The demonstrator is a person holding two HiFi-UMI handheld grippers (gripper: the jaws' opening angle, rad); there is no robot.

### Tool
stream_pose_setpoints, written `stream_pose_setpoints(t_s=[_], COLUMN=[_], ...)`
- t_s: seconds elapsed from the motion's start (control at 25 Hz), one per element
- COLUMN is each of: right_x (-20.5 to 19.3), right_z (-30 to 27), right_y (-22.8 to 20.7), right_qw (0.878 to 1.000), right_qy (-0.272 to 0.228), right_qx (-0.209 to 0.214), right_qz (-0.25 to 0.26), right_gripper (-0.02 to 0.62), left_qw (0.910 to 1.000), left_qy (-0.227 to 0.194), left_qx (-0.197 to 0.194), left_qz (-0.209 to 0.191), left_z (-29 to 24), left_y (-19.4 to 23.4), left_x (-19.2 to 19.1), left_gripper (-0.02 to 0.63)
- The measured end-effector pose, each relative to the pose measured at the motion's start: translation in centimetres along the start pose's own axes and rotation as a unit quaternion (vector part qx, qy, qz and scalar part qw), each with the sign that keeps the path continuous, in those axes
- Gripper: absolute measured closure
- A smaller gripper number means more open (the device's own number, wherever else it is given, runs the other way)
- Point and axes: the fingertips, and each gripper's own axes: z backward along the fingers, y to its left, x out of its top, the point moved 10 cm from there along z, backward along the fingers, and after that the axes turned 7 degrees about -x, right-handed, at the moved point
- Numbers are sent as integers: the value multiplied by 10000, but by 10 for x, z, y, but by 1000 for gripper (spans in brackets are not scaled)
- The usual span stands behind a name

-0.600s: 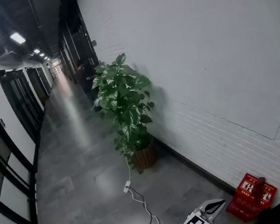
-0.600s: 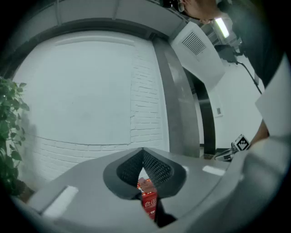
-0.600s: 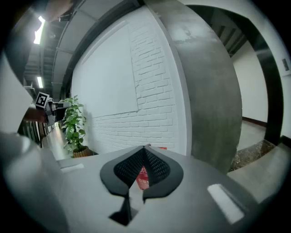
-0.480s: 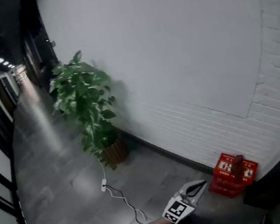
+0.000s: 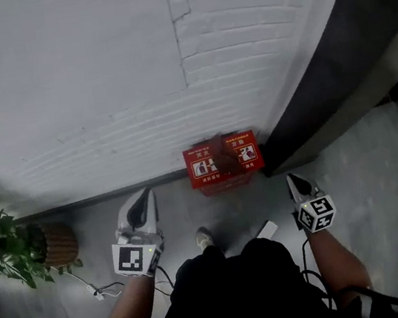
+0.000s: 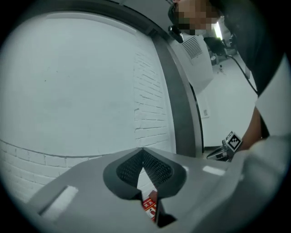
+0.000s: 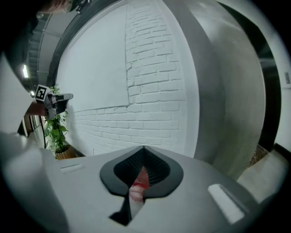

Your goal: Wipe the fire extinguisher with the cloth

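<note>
The white wall (image 5: 81,76) fills most of your head view, smooth on the left and painted brick on the right, and it ends at a dark upright frame (image 5: 333,58). Below it runs the grey floor (image 5: 379,163), where you stand facing the wall. At the far left a leafy potted plant (image 5: 0,249) sits in a woven pot beside the wall.

The red fire extinguisher box (image 5: 223,162) stands on the floor against the foot of the wall, straight ahead of you and between your two tools, well apart from both. A darker red shape rises from its middle, too blurred to make out.

Your left tool (image 5: 144,198) points at the wall left of the box. Its jaws are clenched, tips meeting, with nothing between them. Your right tool (image 5: 292,181) is right of the box, clenched just the same (the red seen through its jaws is the box beyond).

A thin cable (image 5: 92,289) trails over the floor near the plant. A small pale object (image 5: 267,229) lies near your shoe (image 5: 204,237); I cannot tell whether it is the cloth.
</note>
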Motion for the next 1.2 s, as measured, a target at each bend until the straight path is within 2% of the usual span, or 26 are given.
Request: stream_pose_setpoints(t_s=[0.16, 0.4, 0.56, 0.76, 0.88, 0.96, 1.04, 1.12, 1.16, 1.2], right_x=[19, 23, 7, 10, 7, 3, -14, -40, -50, -57], right_z=[-47, -150, -214, -255, -271, -284, -298, -312, -320, -327], right_y=[25, 24, 32, 42, 42, 42, 43, 46, 48, 50], right_qw=[9983, 9916, 9829, 9768, 9757, 9722, 9632, 9462, 9384, 9341], right_qy=[245, 707, 1166, 1223, 1287, 1498, 1875, 2335, 2525, 2648], right_qx=[438, 904, 1218, 1423, 1453, 1516, 1756, 2161, 2272, 2261], right_qz=[308, 598, 734, 1031, 1014, 969, 792, 592, 638, 788], right_gripper=[594, 593, 594, 593, 594, 594, 592, 591, 505, 460], left_qw=[9999, 9985, 9951, 9899, 9902, 9902, 9888, 9870, 9863, 9857], left_qy=[44, 350, 464, 488, 598, 718, 828, 949, 1007, 1052], left_qx=[105, 321, 799, 1312, 1228, 1164, 1215, 1279, 1294, 1301], left_qz=[106, 269, 349, 239, 276, 278, 271, 217, 190, 176], left_z=[-24, -59, -78, -97, -115, -123, -125, -126, -127, -129], left_y=[44, 75, 87, 98, 103, 108, 112, 116, 118, 119], left_x=[4, -3, 2, 9, 5, -1, -6, -12, -15, -17], left_gripper=[606, 606, 606, 606, 606, 606, 606, 606, 606, 606])
